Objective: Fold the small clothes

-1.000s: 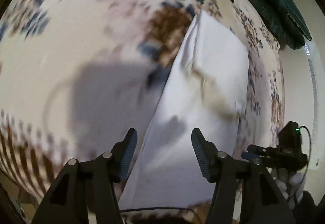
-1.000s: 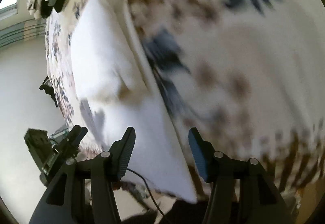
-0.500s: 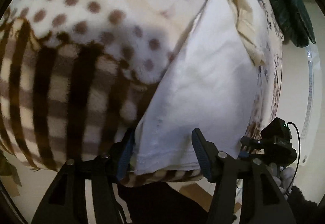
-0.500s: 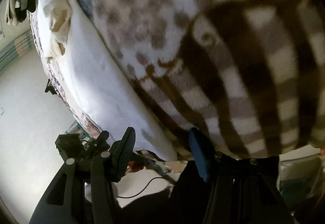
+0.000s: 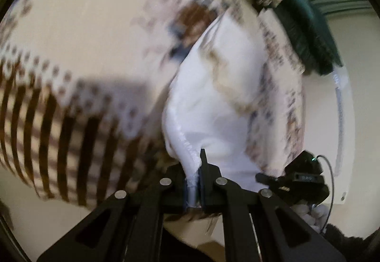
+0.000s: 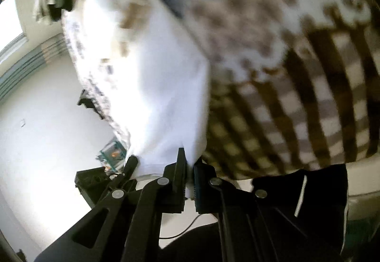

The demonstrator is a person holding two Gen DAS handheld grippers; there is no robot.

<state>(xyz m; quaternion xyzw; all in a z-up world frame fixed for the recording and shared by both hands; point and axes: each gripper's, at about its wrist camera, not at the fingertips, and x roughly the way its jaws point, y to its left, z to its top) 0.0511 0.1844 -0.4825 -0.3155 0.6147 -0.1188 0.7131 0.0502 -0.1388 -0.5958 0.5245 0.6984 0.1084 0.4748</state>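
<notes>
Both grippers, left (image 5: 198,174) and right (image 6: 188,176), went from jaws apart to clamped on the white garment's (image 5: 213,105) 6 o'clock hem corners, soft, light, floppy fabric on the bed (image 5: 71,36).

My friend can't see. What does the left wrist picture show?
The left tool is pinched shut on the near hem of a white garment, which stretches away over a patterned blanket with brown stripes and dots. The picture is blurry.

White garment (image 5: 213,105): soft matt woven cloth with a stitched hem. Blanket (image 5: 78,72): fleecy, matt patterned fabric. Left hand-held gripper (image 5: 194,181): matt black plastic, metal rivets, ribbed blue pads (image 5: 199,181).
</notes>
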